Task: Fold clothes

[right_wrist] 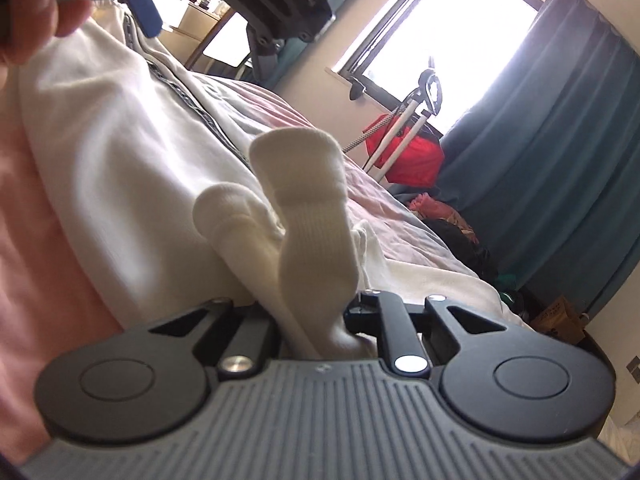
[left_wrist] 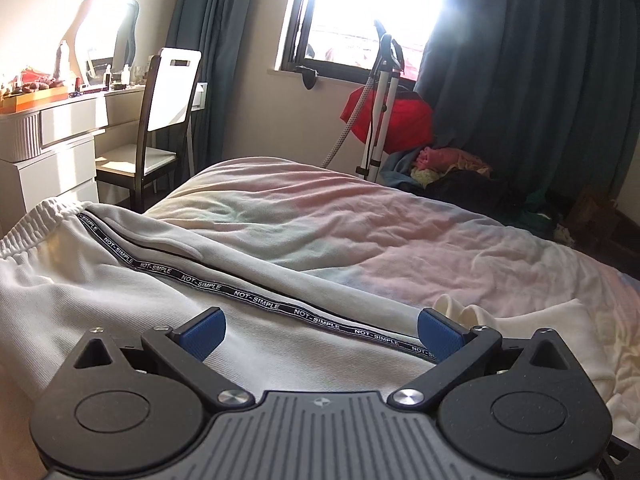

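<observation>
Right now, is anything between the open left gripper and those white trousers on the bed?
Nothing visible. The left gripper hangs open right over the trousers, with only bare cloth between its blue pads.

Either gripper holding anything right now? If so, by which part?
Right gripper is shut on the white socks, clamped at their lower end; which end that is cannot be told. Left gripper is open over the white pants, holding nothing.
</observation>
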### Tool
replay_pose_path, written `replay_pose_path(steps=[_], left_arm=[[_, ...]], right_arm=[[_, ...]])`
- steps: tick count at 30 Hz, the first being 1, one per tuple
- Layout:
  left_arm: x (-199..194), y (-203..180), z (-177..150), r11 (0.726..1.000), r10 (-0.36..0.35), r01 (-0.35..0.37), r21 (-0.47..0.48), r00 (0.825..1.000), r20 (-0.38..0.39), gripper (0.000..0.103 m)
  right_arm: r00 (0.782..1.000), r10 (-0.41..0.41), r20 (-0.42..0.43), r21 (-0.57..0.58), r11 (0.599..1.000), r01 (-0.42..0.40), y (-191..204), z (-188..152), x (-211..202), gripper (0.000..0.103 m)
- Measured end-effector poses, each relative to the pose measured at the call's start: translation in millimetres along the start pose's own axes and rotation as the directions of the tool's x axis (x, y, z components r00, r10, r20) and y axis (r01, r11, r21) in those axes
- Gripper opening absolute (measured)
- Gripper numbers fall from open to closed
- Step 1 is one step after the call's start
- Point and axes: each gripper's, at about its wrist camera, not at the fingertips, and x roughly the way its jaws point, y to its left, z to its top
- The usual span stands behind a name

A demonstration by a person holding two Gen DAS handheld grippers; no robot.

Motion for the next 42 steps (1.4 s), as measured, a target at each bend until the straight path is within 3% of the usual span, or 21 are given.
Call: replay_pose_path(steps=[4, 7, 8, 11, 12, 16, 19, 21, 22, 24, 26, 29, 33, 38, 40, 42], left_arm=[[1, -11, -6, 0.997, -0.07, 0.071, 0.03, 0.997, -0.013, 0.103], [-3, -19, -10, 0.993, -0.107, 0.107, 0.058, 0.994, 0.001, 0.103], [-4, -21, -10, 0.991, -0.118, 0.117, 0.067, 0.993, 0.007, 0.103], [-9, -27, -12, 0.986, -0.138, 0.135, 0.096, 0.99, 0.022, 0.103], [-10, -28, -12, 0.984, -0.147, 0.144, 0.102, 0.989, 0.024, 0.103], [-9, -32, -16, 0.972, -0.212, 0.212, 0.103, 0.977, -0.012, 0.103], [1, -31, -23, 0.947, -0.314, 0.319, 0.036, 0.945, -0.09, 0.103], [8, -31, -29, 0.925, -0.379, 0.381, -0.013, 0.915, -0.138, 0.103], [13, -31, -33, 0.918, -0.396, 0.396, -0.032, 0.904, -0.16, 0.103], [21, -32, -38, 0.914, -0.405, 0.402, -0.056, 0.895, -0.186, 0.103], [27, -31, -42, 0.909, -0.417, 0.41, -0.078, 0.886, -0.2, 0.103], [31, -30, -46, 0.902, -0.432, 0.421, -0.097, 0.877, -0.21, 0.103], [32, -30, -49, 0.886, -0.463, 0.45, -0.111, 0.861, -0.209, 0.103], [30, -30, -52, 0.851, -0.525, 0.506, -0.14, 0.83, -0.19, 0.103], [34, -32, -54, 0.849, -0.527, 0.507, -0.146, 0.824, -0.206, 0.102], [38, -38, -56, 0.872, -0.49, 0.479, -0.106, 0.838, -0.241, 0.099]], right_arm=[[1.0, -0.009, -0.023, -0.038, 0.999, 0.009, 9, 0, 2, 0.018], [0.996, 0.052, -0.073, 0.076, 0.996, -0.046, -8, 10, -7, 0.029], [0.992, 0.096, -0.086, 0.143, 0.986, -0.083, -18, 13, -14, 0.036], [0.97, 0.227, -0.089, 0.367, 0.913, -0.18, -52, 17, -36, 0.081], [0.973, 0.216, -0.079, 0.422, 0.891, -0.164, -64, 14, -42, 0.084], [0.985, 0.168, -0.044, 0.628, 0.771, -0.103, -112, 3, -63, 0.084], [0.993, 0.108, -0.041, 0.747, 0.663, -0.041, -145, -7, -76, 0.083], [0.996, 0.019, -0.091, 0.773, 0.632, 0.059, -159, -17, -68, 0.078], [0.993, -0.016, -0.118, 0.776, 0.622, 0.102, -163, -24, -58, 0.074], [0.984, -0.065, -0.164, 0.782, 0.599, 0.17, -169, -37, -39, 0.043], [0.981, -0.061, -0.186, 0.796, 0.576, 0.187, -172, -47, -24, 0.029], [0.97, -0.008, -0.243, 0.791, 0.577, 0.203, -165, -59, -3, 0.027], [0.932, 0.106, -0.347, 0.792, 0.566, 0.231, -148, -81, 29, 0.026], [0.934, 0.098, -0.345, 0.794, 0.561, 0.234, -145, -77, 23, 0.026], [0.935, 0.101, -0.341, 0.8, 0.552, 0.232, -146, -77, 22, 0.026], [0.934, 0.104, -0.342, 0.805, 0.546, 0.233, -147, -77, 21, 0.026]])
